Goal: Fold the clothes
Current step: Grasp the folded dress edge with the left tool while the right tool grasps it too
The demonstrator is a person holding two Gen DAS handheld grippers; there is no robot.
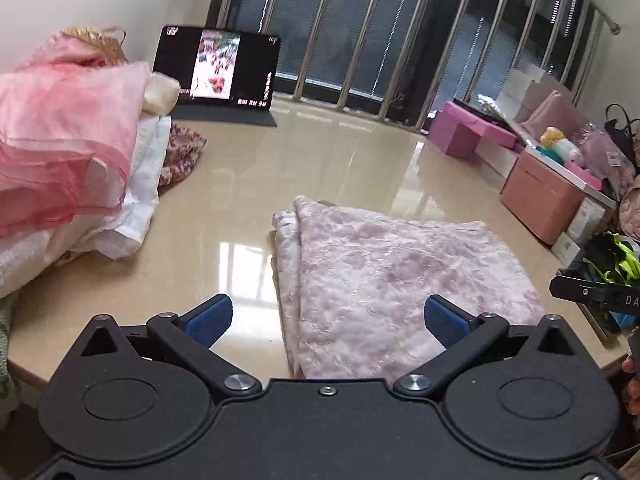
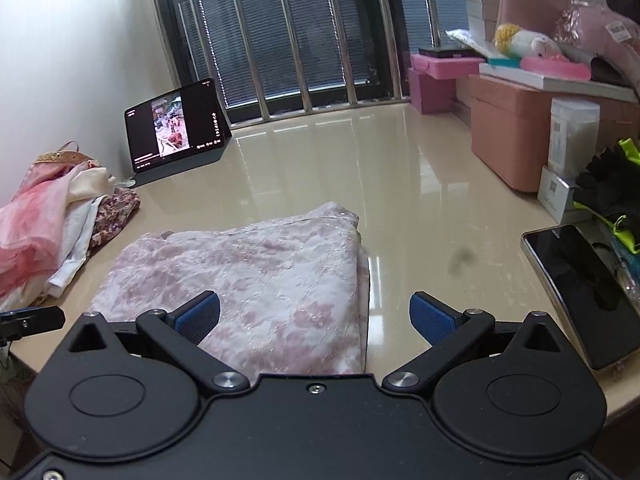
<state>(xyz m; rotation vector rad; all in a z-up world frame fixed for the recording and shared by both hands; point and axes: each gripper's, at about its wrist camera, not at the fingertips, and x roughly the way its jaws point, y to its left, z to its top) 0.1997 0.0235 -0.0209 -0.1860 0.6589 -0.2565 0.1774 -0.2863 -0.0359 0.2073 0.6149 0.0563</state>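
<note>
A pale pink floral garment (image 1: 384, 280) lies folded flat on the glossy beige table (image 1: 312, 160), near the front edge. My left gripper (image 1: 328, 318) hovers open above the garment's near left edge, blue pads wide apart, holding nothing. In the right wrist view the same garment (image 2: 256, 280) fills the centre-left. My right gripper (image 2: 316, 318) stands open over the cloth's near right edge, its left pad above the fabric and its right pad above bare table (image 2: 400, 184). The right gripper's tip (image 1: 592, 294) shows at the far right of the left wrist view.
A pile of pink and white clothes (image 1: 68, 152) sits at the left. A tablet (image 1: 218, 68) stands at the back. Pink boxes (image 2: 516, 128) and clutter line the right side. A phone (image 2: 584, 292) lies near the right edge. Barred windows (image 2: 288, 28) stand behind.
</note>
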